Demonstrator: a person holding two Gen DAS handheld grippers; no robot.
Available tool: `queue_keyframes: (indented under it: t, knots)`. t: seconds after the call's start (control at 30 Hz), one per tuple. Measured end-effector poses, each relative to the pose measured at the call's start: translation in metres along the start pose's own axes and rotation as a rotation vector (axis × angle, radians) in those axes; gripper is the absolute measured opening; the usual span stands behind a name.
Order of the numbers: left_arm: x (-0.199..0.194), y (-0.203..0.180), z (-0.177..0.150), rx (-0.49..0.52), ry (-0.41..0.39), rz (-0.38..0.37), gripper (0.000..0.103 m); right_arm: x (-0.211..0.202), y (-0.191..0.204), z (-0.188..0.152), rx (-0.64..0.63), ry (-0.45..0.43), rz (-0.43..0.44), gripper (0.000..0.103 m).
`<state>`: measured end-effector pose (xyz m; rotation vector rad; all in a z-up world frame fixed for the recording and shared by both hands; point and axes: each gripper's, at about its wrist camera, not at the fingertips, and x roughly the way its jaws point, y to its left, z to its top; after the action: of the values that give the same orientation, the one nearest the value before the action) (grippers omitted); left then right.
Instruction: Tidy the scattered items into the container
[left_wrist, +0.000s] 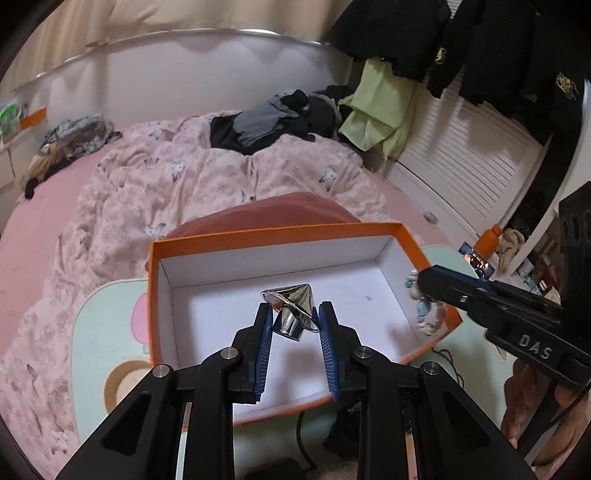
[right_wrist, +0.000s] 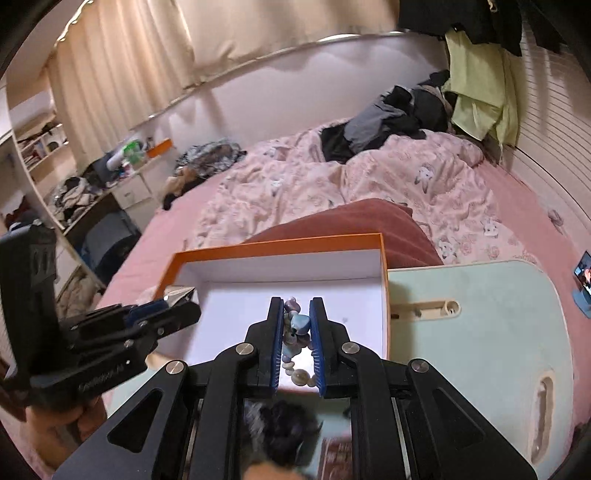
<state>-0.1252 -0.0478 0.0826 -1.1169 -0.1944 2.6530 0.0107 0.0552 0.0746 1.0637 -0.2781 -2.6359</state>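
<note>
Only rightward: bead bracelet (right_wrist: 295, 332) clenched in right tool (right_wrist: 296, 325); leftward, left tool (left_wrist: 293, 317) gripping chrome cone (left_wrist: 293, 308).

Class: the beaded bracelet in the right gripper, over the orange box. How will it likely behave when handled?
The beaded bracelet is probably floppy: its free loop sags below the right gripper. Its glossy round beads look slippery. Released into the orange box, it should collapse, not roll.
</note>
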Motion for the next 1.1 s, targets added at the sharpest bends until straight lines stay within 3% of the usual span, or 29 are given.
queue_keyframes:
  t: [0.07, 0.13, 0.2, 0.3, 0.43, 0.5, 0.63, 0.73, 0.83, 0.93, 1.0, 1.1]
  knots:
    - [0.001, 0.0, -0.002, -0.008, -0.007, 0.0, 0.026, 0.006, -0.003, 0.001, 0.016, 0.01, 0.006, 0.017]
    - [-0.001, -0.001, -0.004, -0.002, -0.018, 0.008, 0.043, 0.009, -0.005, 0.0, 0.034, 0.019, 0.006, 0.018]
    - [-0.007, -0.001, -0.005, 0.004, -0.042, 0.034, 0.052, 0.007, -0.004, -0.001, 0.035, 0.012, -0.003, 0.021]
    - [-0.022, 0.002, -0.005, -0.01, -0.065, 0.031, 0.054, -0.008, 0.003, 0.001, 0.017, -0.04, -0.054, 0.025]
    - [-0.054, 0.006, -0.018, -0.04, -0.097, 0.002, 0.075, -0.038, 0.011, -0.004, -0.016, -0.101, -0.063, 0.025]
    - [-0.065, 0.003, -0.032, -0.034, -0.095, 0.009, 0.075, -0.056, 0.017, -0.018, -0.044, -0.122, -0.057, 0.025]
    - [-0.081, -0.002, -0.077, -0.04, -0.029, -0.058, 0.076, -0.074, 0.024, -0.06, -0.082, -0.094, -0.04, 0.035]
    - [-0.092, -0.014, -0.119, 0.007, -0.044, 0.001, 0.076, -0.078, 0.024, -0.09, -0.092, -0.044, -0.051, 0.035]
    - [-0.094, -0.024, -0.157, 0.082, -0.095, 0.105, 0.076, -0.075, 0.023, -0.12, -0.101, 0.015, -0.079, 0.035]
    - [-0.09, -0.023, -0.189, 0.057, -0.113, 0.162, 0.076, -0.07, 0.021, -0.141, -0.109, 0.066, -0.122, 0.035]
    - [-0.088, -0.027, -0.202, 0.043, -0.134, 0.181, 0.076, -0.068, 0.02, -0.152, -0.101, 0.085, -0.145, 0.035]
    - [-0.081, -0.04, -0.203, 0.111, -0.118, 0.233, 0.076, -0.062, 0.019, -0.159, -0.114, 0.118, -0.164, 0.035]
